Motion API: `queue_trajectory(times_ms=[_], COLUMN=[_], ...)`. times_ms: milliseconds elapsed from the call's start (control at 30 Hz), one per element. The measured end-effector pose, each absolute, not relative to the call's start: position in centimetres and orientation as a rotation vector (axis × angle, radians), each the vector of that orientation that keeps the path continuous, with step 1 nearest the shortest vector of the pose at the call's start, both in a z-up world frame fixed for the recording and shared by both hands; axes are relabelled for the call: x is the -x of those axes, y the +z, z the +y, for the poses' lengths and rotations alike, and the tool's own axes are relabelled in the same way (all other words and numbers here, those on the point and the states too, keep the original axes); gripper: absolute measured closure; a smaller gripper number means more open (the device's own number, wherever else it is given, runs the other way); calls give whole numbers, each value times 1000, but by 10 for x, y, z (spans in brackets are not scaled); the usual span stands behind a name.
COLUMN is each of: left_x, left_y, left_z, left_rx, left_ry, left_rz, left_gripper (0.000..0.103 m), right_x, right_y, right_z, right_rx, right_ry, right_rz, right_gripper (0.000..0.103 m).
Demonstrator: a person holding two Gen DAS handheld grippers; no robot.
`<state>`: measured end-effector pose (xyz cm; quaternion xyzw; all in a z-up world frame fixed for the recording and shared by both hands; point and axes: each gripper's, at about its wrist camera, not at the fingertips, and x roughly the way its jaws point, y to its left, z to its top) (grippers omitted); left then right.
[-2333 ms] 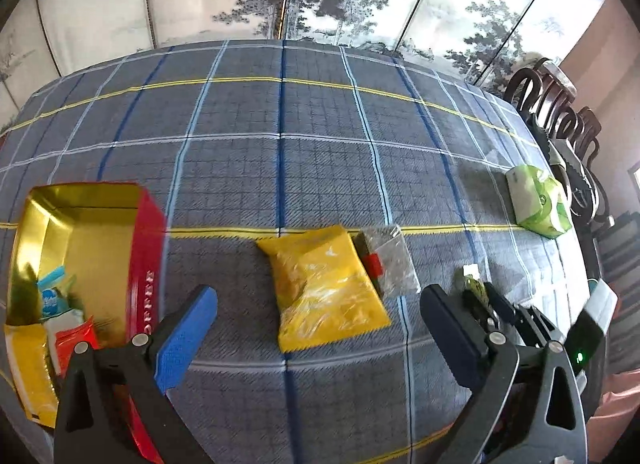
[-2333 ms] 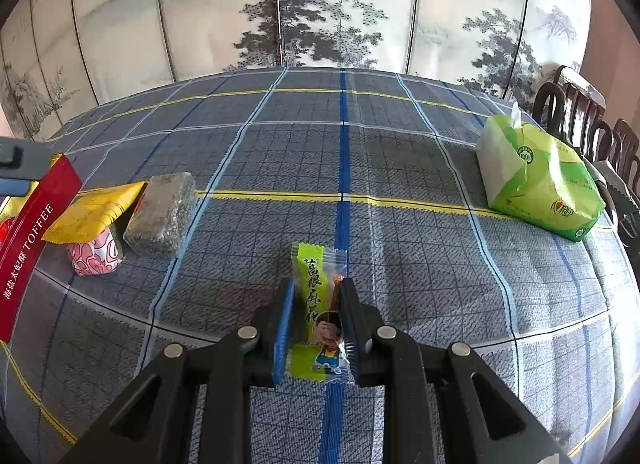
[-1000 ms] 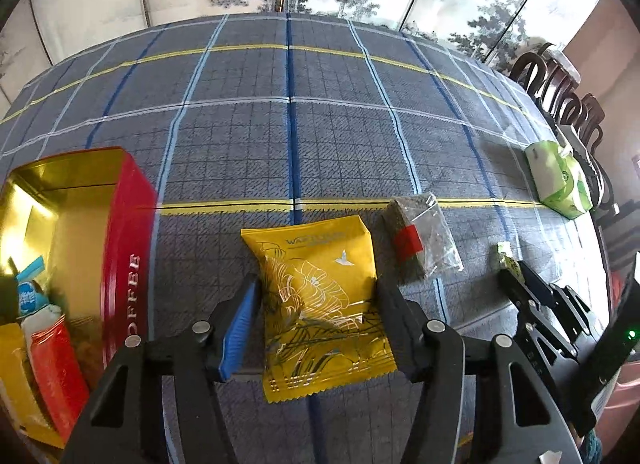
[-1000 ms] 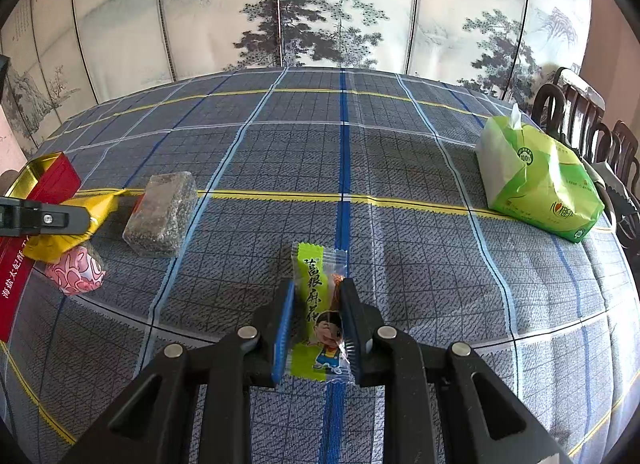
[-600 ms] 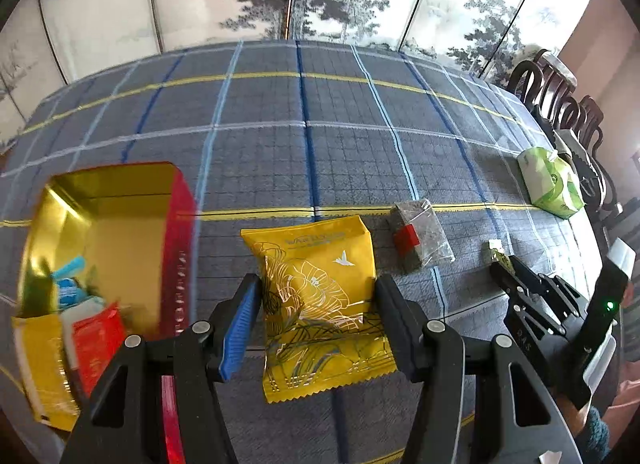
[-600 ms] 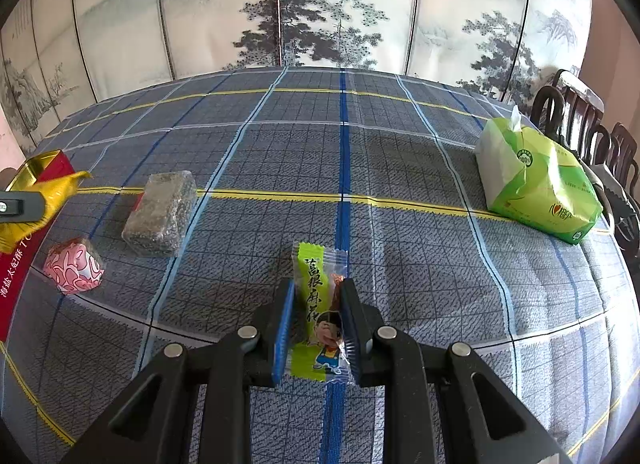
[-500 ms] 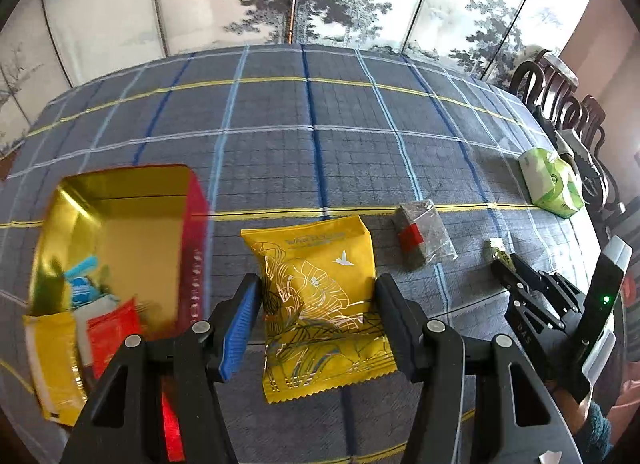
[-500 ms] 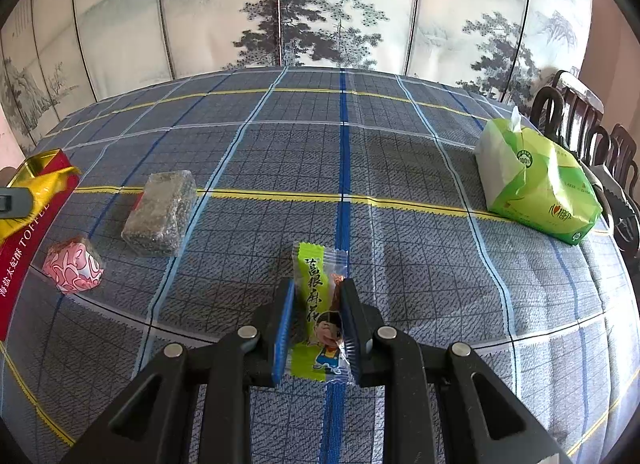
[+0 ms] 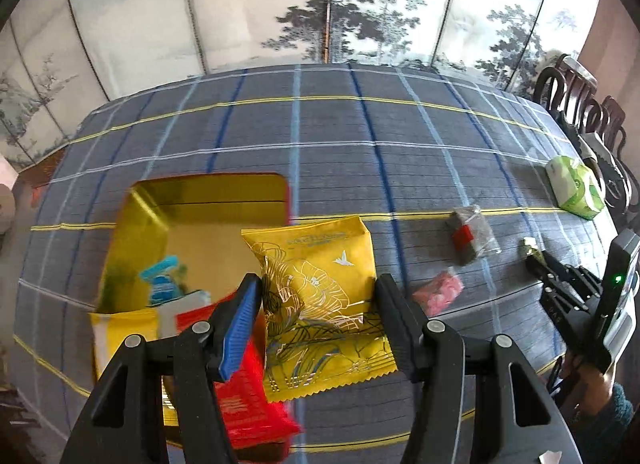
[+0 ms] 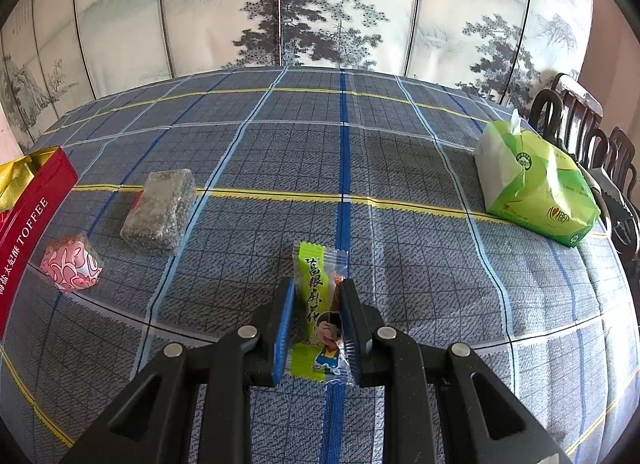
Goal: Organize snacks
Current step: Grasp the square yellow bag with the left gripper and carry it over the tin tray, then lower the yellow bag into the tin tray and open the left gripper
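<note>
While the left tongs [image 9: 316, 316], clamped on the yellow packet [image 9: 320, 304], hang it over the red tin [image 9: 208, 199] for dropping in, the right tongs [image 10: 316, 328] pinch the green candy [image 10: 316, 312] above the surface [image 10: 400, 264], waiting.

Bright, even daylight is seen in both views. Strong fisheye bending and dark vignetting are shown at every corner. Glare is reflected from the gold tin [image 9: 192, 219] at 9 o'clock; its near red wall is smeared by motion blur. Soft shadows are cast on the tablecloth [image 10: 400, 167].
</note>
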<state>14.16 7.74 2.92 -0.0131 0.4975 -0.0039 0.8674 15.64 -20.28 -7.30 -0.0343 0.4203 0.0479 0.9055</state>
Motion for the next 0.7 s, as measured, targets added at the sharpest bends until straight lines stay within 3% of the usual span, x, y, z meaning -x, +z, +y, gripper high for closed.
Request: queue_trajectory(times_ms=[700], left_x=[-135], left_y=[3], left_z=[189], left_rx=[61], left_ry=[172], left_rz=[1073], left_gripper=[48], right_x=[-154], right_y=[-70], right_z=[-201], right_rx=[102], right_ry=[85], right_rz=[866], right_gripper=[80])
